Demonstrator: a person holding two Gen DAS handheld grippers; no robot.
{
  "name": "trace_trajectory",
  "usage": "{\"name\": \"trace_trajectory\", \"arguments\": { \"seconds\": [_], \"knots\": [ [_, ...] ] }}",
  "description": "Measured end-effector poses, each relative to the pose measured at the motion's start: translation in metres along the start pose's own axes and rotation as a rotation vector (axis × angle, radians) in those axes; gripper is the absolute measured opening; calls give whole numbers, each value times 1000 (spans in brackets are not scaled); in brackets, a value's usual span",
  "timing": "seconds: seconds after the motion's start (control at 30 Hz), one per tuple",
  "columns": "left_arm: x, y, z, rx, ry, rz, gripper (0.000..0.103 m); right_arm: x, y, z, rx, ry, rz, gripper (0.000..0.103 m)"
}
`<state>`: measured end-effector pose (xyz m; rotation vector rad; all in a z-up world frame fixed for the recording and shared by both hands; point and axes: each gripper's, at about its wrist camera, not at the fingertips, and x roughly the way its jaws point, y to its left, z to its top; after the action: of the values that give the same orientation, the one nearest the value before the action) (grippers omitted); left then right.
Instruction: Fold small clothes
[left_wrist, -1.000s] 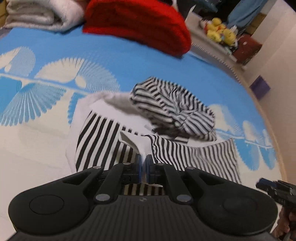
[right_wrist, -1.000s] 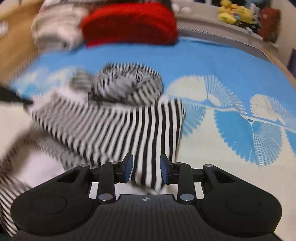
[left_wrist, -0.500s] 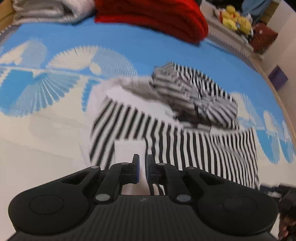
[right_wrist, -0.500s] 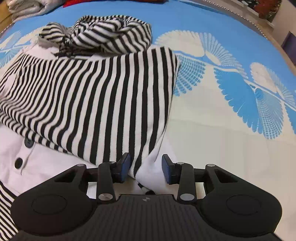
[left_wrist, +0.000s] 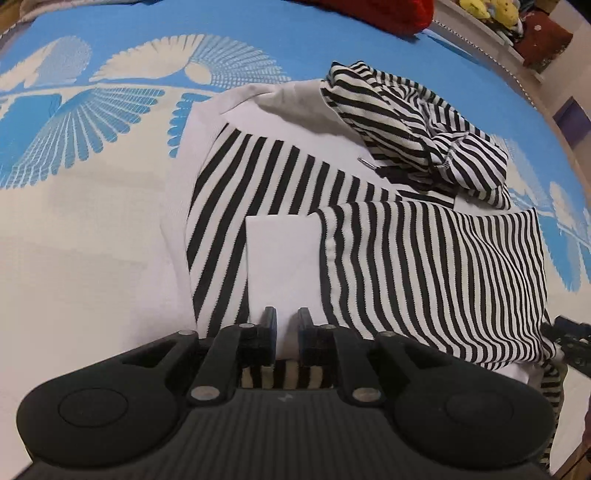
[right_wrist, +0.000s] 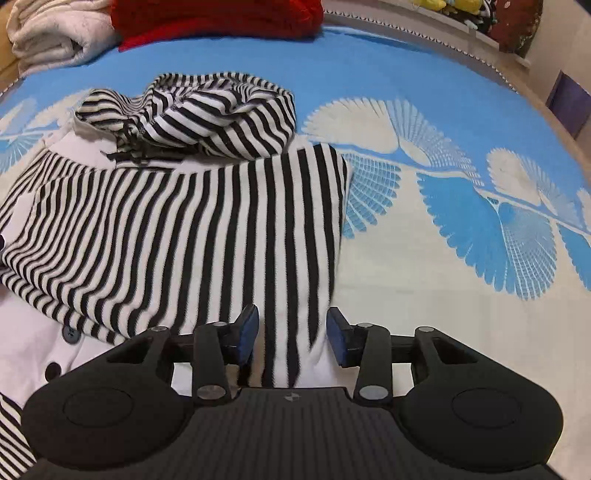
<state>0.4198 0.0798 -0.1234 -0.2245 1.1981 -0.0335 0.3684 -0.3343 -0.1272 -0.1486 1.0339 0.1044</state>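
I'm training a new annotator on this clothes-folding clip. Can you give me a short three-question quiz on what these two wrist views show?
1. True or false: the right tool is clamped tight on the striped garment.
2. Which lies at the garment's far end? A) the bunched striped hood B) a shoe C) a book
3. Fill in: the cloth between the left tool's fingers is plain ____.

Key: 1. False; its jaws have just been opening and stand apart, cloth lying loose between them. 2. A. 3. White; it is the white panel.
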Motion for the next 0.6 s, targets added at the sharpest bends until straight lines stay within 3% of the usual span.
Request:
{"name": "trace_trajectory", "arguments": {
  "seconds": [0.07, 0.17, 0.27, 0.43, 0.6],
  "knots": [
    [8, -1, -2, 8, 32, 14, 15, 14, 2, -6, -11, 69, -22, 48],
    [11, -4, -2, 21, 39, 22, 16, 14, 1, -5, 4, 73, -33, 49],
    [1, -5, 2, 10, 3, -6, 20, -2, 3, 2, 20, -2, -37, 49],
    [-10, -19, 7, 70, -57, 50, 49, -21, 7, 11, 34, -93, -59, 50],
    [-17, -29, 12, 73, -86, 56, 53, -29, 16, 19, 37, -115, -71, 52]
  ]
}}
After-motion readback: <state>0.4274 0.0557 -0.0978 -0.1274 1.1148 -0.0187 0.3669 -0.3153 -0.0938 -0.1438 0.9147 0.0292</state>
